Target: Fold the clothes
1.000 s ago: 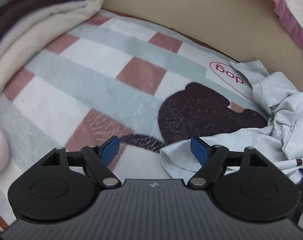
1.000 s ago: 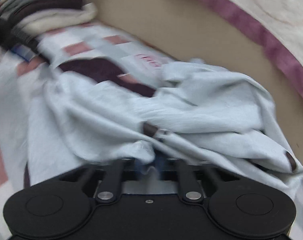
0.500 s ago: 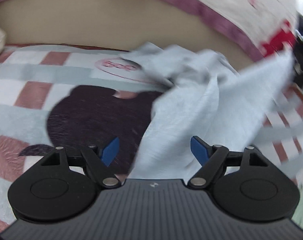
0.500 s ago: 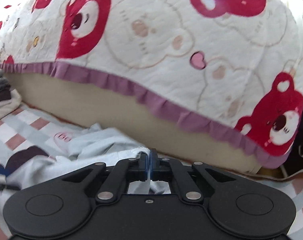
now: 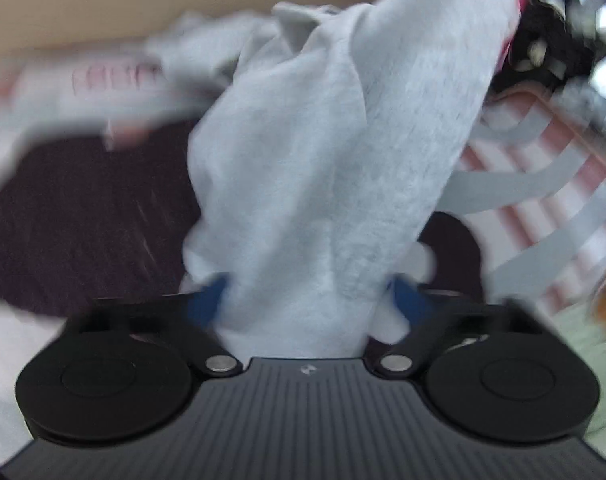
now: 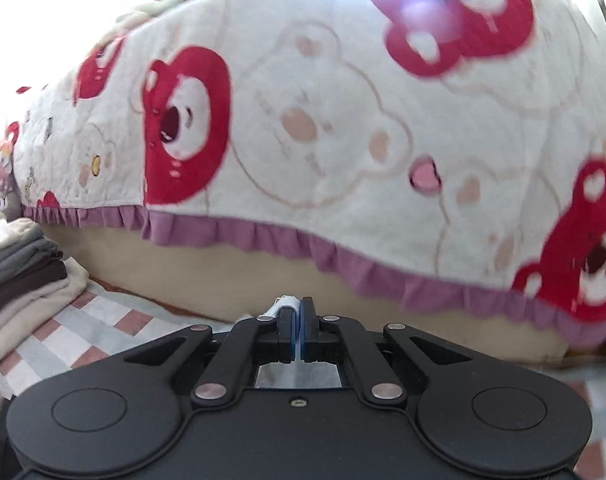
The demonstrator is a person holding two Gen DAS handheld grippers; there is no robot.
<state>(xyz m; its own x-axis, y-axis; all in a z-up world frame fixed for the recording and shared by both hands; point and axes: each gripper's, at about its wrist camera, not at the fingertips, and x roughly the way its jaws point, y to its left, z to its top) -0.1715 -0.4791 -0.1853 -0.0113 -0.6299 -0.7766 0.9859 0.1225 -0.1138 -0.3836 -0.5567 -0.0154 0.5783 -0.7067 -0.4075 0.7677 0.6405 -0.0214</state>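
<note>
Left gripper (image 5: 307, 302): blue fingers (image 5: 207, 304) stand apart w/ a band of the pale blue top (image 5: 323, 160) running up between them. They've just been closing in on it, but the pads don't look pressed on the cloth yet. The top rises from the fingers toward upper right, the rest bunched on the checked blanket (image 5: 543, 184).

Right gripper (image 6: 297, 320): fingers clamped together, a small bit of the top (image 6: 283, 305) poking out at the tips.

Only the right view shows the bear-print bed cover (image 6: 323, 120) and the pile of folded clothes (image 6: 27, 280) at left. Only the left view shows most of the top.

Left view v. blurred. Dark shape at its upper right is hard to make out.
</note>
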